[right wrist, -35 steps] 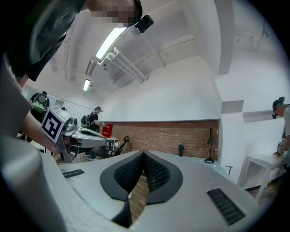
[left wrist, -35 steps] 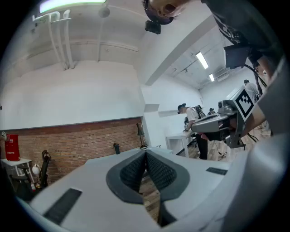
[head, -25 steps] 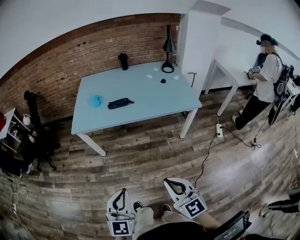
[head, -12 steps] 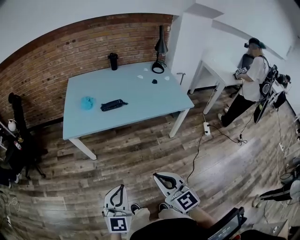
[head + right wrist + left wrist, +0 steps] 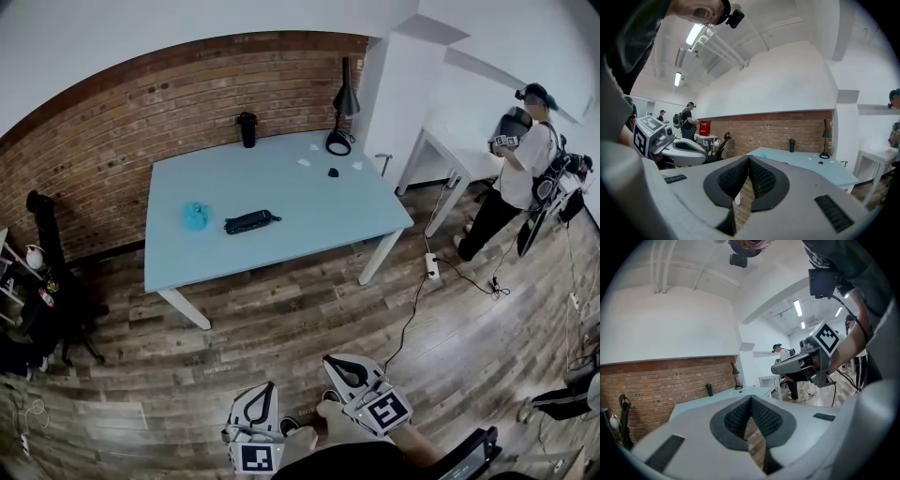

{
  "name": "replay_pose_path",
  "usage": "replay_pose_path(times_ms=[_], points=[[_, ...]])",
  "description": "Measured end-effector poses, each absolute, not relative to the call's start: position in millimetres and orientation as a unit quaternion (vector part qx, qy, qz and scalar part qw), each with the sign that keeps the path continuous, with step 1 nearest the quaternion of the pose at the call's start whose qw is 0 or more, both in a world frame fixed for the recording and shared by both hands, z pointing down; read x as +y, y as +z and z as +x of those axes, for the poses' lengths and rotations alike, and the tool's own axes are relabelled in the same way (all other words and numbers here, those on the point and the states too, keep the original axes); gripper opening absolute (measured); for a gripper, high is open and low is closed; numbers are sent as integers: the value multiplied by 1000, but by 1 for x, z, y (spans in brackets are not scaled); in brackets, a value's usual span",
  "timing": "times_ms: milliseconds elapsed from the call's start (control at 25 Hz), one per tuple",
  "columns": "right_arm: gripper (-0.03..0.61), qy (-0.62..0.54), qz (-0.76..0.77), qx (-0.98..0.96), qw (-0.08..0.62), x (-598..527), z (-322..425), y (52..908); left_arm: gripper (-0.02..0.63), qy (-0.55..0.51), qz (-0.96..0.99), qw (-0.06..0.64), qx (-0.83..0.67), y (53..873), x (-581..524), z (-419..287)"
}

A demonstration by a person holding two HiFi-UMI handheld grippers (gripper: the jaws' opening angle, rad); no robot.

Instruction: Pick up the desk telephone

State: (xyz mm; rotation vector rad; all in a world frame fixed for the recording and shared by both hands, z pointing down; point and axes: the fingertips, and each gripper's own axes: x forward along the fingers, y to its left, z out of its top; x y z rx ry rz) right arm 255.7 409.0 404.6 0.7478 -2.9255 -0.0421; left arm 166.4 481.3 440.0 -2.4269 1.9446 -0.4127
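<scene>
A low, long black object [image 5: 251, 221], apparently the telephone, lies on the light blue table [image 5: 309, 211] toward its left half; it is too small to make out details. Both grippers are low in the head view, over the wooden floor and well short of the table. My left gripper [image 5: 267, 386] [image 5: 751, 399] is shut with nothing between its pads. My right gripper [image 5: 335, 361] [image 5: 749, 159] is shut and empty too, held beside the left one. Each gripper view shows the table far ahead, past its closed jaws.
On the table stand a teal lump [image 5: 195, 216], a black bottle [image 5: 247, 128] and a black desk lamp [image 5: 342, 108]. A white desk [image 5: 450, 150] and a standing person [image 5: 520, 178] are at the right. A power strip with cable [image 5: 432, 265] lies on the floor.
The head view swung left, then back right, so the table sits about where it was. The left gripper has shifted slightly right in view. Both grippers remain shut and empty.
</scene>
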Motion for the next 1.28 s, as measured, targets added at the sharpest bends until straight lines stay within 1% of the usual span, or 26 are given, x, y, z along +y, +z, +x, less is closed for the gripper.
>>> replay_pose_path(times_ms=[240, 360, 640, 920, 1080, 1280], points=[[12, -4, 236, -971, 42, 356, 240, 410, 25, -153, -764, -7, 627, 443, 439, 161], [11, 19, 226, -973, 46, 332, 233, 412, 25, -168, -763, 1, 624, 439, 415, 166], [11, 4, 208, -976, 58, 277, 239, 423, 25, -188, -761, -16, 621, 443, 350, 181], [11, 29, 207, -975, 68, 239, 243, 438, 25, -196, -756, -33, 624, 451, 310, 186], [11, 28, 202, -975, 86, 226, 221, 448, 25, -187, -763, -51, 617, 465, 298, 170], [12, 18, 211, -972, 105, 202, 179, 448, 25, -177, -776, -57, 603, 479, 269, 124]])
